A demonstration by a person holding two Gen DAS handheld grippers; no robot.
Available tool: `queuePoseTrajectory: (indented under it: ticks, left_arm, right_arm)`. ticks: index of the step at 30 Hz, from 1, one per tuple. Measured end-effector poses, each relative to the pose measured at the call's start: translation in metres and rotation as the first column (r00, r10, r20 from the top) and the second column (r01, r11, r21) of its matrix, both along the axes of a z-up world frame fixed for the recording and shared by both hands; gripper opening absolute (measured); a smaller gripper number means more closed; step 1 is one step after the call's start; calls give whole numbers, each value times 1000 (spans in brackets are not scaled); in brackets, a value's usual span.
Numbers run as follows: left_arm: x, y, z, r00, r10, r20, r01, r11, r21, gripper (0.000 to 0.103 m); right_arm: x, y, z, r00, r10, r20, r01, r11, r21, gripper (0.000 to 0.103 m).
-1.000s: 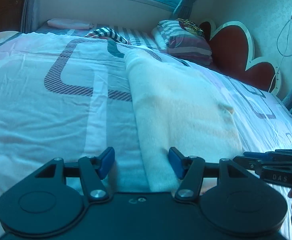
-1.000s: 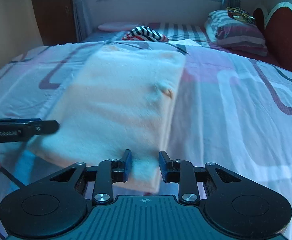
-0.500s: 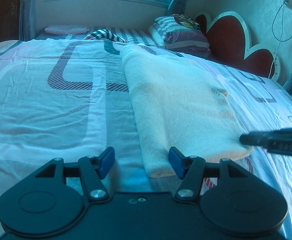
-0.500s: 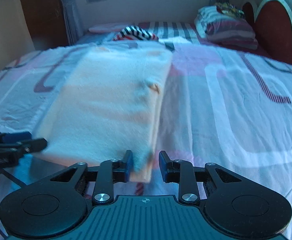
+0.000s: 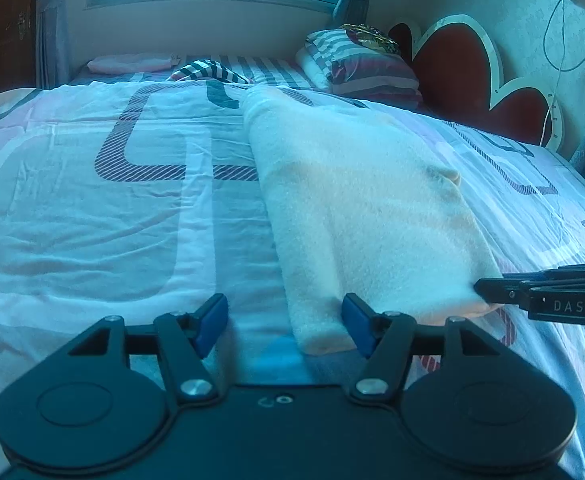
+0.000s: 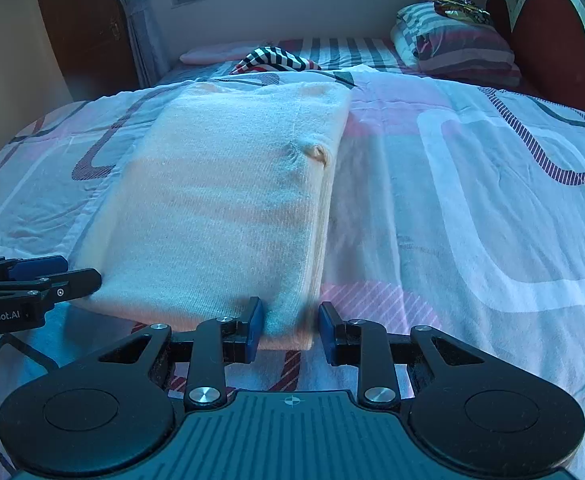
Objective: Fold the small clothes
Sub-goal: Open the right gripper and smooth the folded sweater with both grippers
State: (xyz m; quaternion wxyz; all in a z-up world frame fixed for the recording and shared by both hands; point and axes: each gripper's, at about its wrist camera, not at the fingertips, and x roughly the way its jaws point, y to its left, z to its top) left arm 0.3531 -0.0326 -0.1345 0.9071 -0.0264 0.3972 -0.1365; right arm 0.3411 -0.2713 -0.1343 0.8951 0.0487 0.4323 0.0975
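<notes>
A cream knitted garment [image 5: 364, 216] lies folded lengthwise on the bed; it also shows in the right wrist view [image 6: 228, 200]. My left gripper [image 5: 284, 326] is open, its jaws wide, with the garment's near left corner between them. My right gripper [image 6: 288, 330] is open, with the near right corner between its fingers. Each gripper shows at the edge of the other's view, the right [image 5: 532, 292] and the left [image 6: 32, 280], at the garment's near edge.
The bed [image 5: 92, 208] has a white, pink and grey patterned cover. Striped pillows [image 5: 356, 64] lie at the headboard [image 5: 464, 64], a striped cloth [image 5: 208, 70] at the far end. A window and curtains are behind.
Both grippers have drawn back toward the garment's near edge. The right gripper's jaws have opened wider around the near right corner. The garment lies still.
</notes>
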Motion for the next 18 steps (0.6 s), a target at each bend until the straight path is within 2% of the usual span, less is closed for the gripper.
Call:
queuePoseTrajectory:
  ticks: [6,13,18]
  left_arm:
    - [-1,-4,1,1000,3,7,-3,1000,29,67]
    - [0,-6,2,1000,21,-4,-20,997,81,80]
    - [0,-7,3,999,31,-17,-29,994,102,83]
  right_arm:
    - [-2,-1,-1,1000,-21,1,21,1000,20,29]
    - [-2,-2,-1,1000,-20,3,20,999,25,29]
    - [-3,-1,-2,999,-34,-2,34,999,33,29]
